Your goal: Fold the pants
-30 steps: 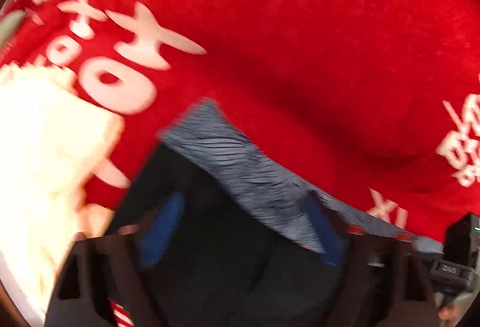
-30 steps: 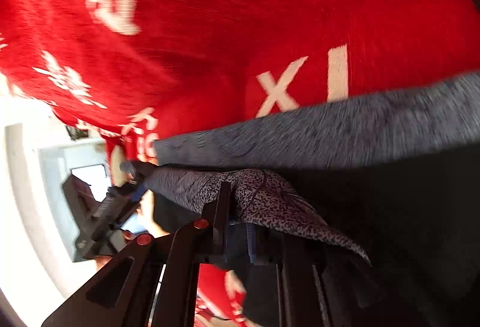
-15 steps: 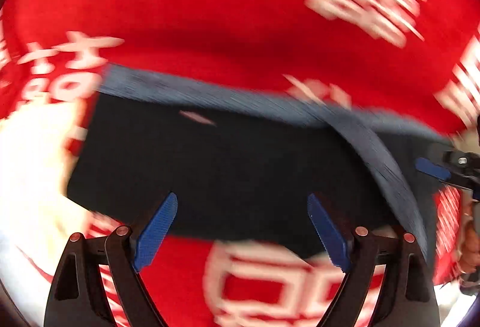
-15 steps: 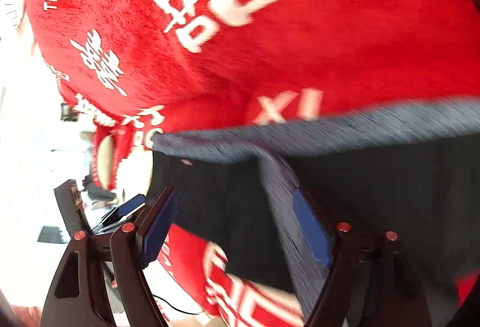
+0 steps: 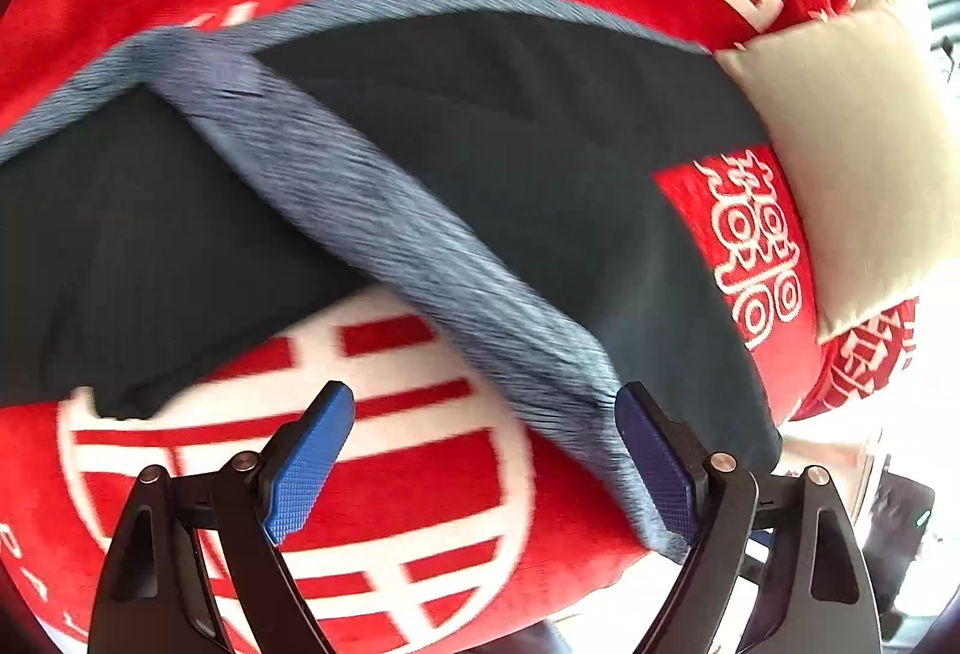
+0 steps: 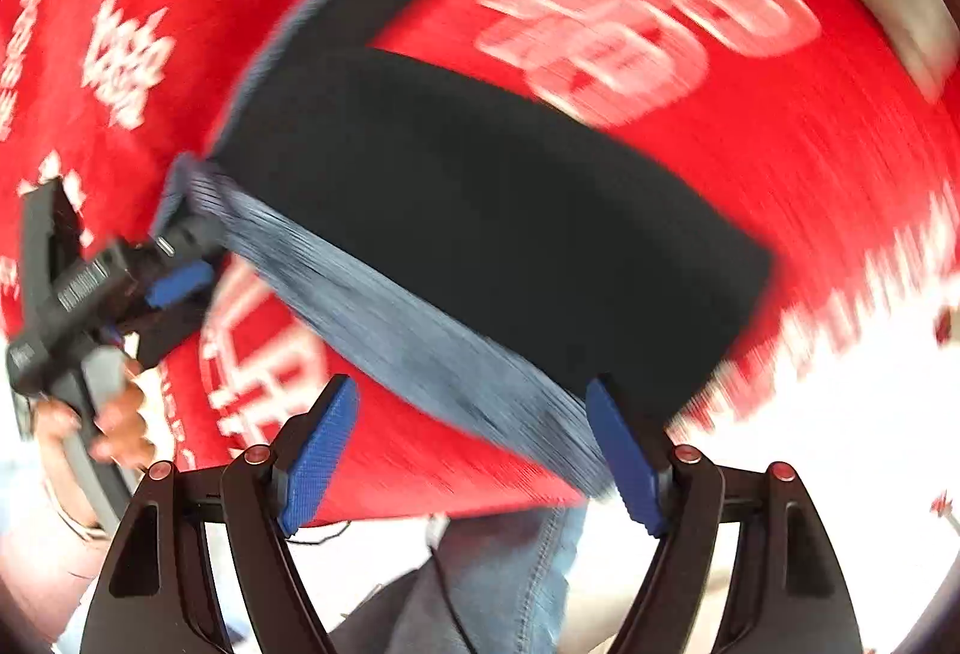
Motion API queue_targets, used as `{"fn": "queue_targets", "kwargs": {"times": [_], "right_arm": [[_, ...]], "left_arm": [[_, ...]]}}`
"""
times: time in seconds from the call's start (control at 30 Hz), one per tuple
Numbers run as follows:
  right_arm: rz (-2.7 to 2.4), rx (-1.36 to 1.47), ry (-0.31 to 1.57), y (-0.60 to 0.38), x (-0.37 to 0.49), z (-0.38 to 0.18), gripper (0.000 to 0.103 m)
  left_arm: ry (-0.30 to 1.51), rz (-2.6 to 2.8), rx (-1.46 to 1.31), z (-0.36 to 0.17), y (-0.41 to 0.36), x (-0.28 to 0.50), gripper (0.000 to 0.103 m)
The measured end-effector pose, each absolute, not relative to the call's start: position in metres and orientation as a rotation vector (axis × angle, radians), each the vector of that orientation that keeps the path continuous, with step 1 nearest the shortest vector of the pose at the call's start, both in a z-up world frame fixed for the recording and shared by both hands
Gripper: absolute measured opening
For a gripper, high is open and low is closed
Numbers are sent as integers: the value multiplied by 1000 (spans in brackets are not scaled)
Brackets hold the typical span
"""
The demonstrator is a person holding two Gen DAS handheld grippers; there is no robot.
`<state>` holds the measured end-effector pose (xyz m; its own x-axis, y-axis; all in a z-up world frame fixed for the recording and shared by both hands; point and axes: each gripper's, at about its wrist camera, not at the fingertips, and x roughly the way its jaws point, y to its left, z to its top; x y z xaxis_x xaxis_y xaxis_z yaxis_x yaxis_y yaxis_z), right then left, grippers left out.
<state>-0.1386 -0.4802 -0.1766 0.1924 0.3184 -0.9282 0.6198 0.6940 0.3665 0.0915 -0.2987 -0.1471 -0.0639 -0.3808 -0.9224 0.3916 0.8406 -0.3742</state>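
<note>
Dark pants with a grey-blue waistband lie folded on a red blanket with white characters. The waistband runs slantwise across the dark cloth. My left gripper hovers open above the near edge, and the band's end lies by its right finger without being pinched. In the right wrist view the pants fill the middle and the waistband runs to the lower right. My right gripper stands open above it, gripping nothing. The left gripper shows at the left by the waistband's end.
A beige cushion lies against the pants' right side. A person's hand holds the left gripper's handle. A leg in blue jeans stands below the blanket's near edge. Bright floor shows at the right.
My right gripper has opened and let go of the pants' cloth. Both grippers have swung fast sideways and back from the pants, which now lie flat on the blanket.
</note>
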Motion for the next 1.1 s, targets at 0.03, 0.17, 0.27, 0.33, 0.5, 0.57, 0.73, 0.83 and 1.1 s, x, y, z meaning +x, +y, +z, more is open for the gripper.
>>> {"fn": "queue_targets", "kwargs": {"times": [0.03, 0.17, 0.27, 0.33, 0.5, 0.57, 0.73, 0.83, 1.1], "right_arm": [[-274, 854, 1403, -480, -151, -181, 81], [-302, 930, 1358, -479, -189, -198, 75], [-272, 962, 1306, -480, -193, -207, 66], [-231, 986, 1279, -470, -186, -212, 60], [-144, 1093, 1278, -464, -177, -222, 3], [-90, 1127, 1241, -472, -168, -205, 3], [20, 1055, 1181, -510, -117, -147, 3], [60, 982, 1166, -545, -66, -118, 3], [116, 822, 1146, -649, 80, -96, 3]], "left_arm": [[1508, -638, 24, -150, -301, 91, 90], [1503, -644, 62, -154, -312, 83, 90], [1485, -638, 80, -156, -318, 80, 90], [1483, -631, 73, -159, -320, 78, 89], [1537, -640, 53, -170, -333, 73, 25], [1521, -641, 28, -158, -336, 74, 19], [1481, -616, -34, -115, -344, 92, 19], [1460, -595, -67, -93, -356, 115, 19], [1405, -568, -77, -83, -410, 200, 19]]}}
